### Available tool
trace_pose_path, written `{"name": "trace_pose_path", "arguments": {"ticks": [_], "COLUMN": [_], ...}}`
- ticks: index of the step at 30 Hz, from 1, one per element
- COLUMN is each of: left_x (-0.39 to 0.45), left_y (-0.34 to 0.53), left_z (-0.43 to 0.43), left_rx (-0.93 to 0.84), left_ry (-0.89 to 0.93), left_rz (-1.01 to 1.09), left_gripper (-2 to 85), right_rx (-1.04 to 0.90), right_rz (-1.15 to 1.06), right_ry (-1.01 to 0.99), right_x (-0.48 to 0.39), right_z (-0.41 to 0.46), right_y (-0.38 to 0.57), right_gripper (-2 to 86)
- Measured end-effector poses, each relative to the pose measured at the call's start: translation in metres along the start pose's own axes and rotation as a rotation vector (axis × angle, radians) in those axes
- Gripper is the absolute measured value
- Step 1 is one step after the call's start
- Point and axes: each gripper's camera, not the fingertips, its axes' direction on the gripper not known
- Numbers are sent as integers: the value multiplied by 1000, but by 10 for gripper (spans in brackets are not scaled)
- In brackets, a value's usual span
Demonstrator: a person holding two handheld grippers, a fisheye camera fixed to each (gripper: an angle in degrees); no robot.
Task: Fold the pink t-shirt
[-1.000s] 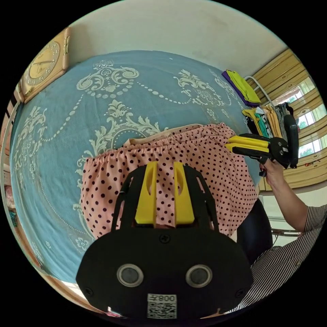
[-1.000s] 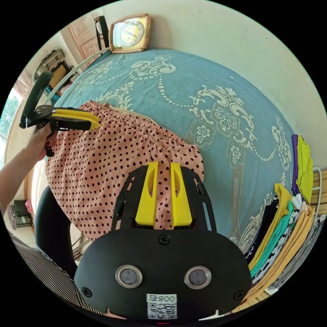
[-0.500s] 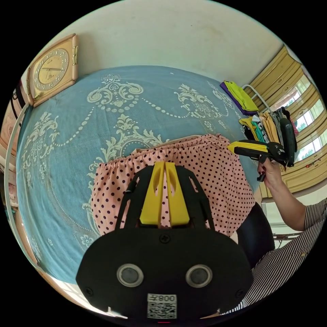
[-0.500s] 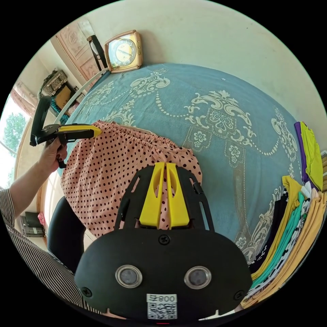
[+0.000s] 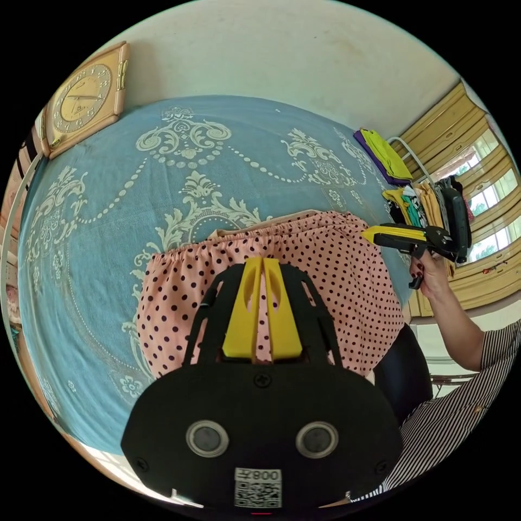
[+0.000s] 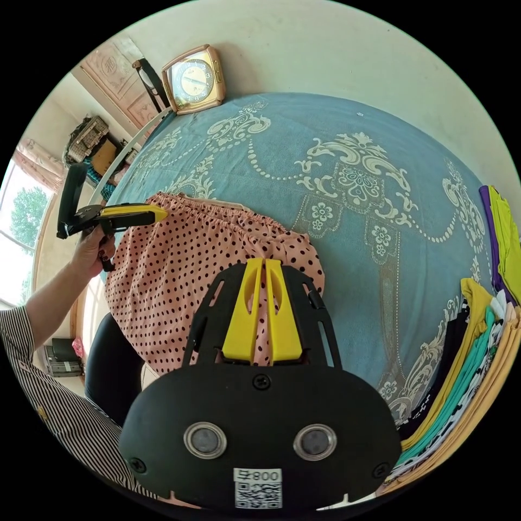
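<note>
**What stayed out of sight**

The black housing of the left gripper [image 5: 262,260] covered the near part of the pink polka-dot garment [image 5: 336,271], so where its hem fell over the bed's near edge could not be seen. The right gripper [image 6: 264,261] hid the same stretch in the right gripper view. Whether cloth lay between either pair of yellow jaws was hard to tell, the jaws standing nearly together. The stack of folded clothes [image 6: 477,347] at the bed's far right corner ran off the picture's edge. The clock's [image 6: 192,78] dial was too small to read. The person's sleeve [image 5: 461,401] was cut off.
</note>
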Motion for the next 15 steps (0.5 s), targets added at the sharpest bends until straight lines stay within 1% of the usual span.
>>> {"name": "trace_pose_path", "arguments": {"ticks": [10,15], "left_x": [-1,-4], "left_y": [-2,-5], "left_z": [-4,-14], "left_rx": [26,71], "left_ry": [12,-1], "left_rz": [12,16], "left_gripper": [3,3], "right_rx": [18,80], "right_rz": [-3,21], "right_ry": [-7,-23], "right_x": [9,18], "right_z": [-11,-26], "right_y": [6,8], "right_gripper": [4,3]}}
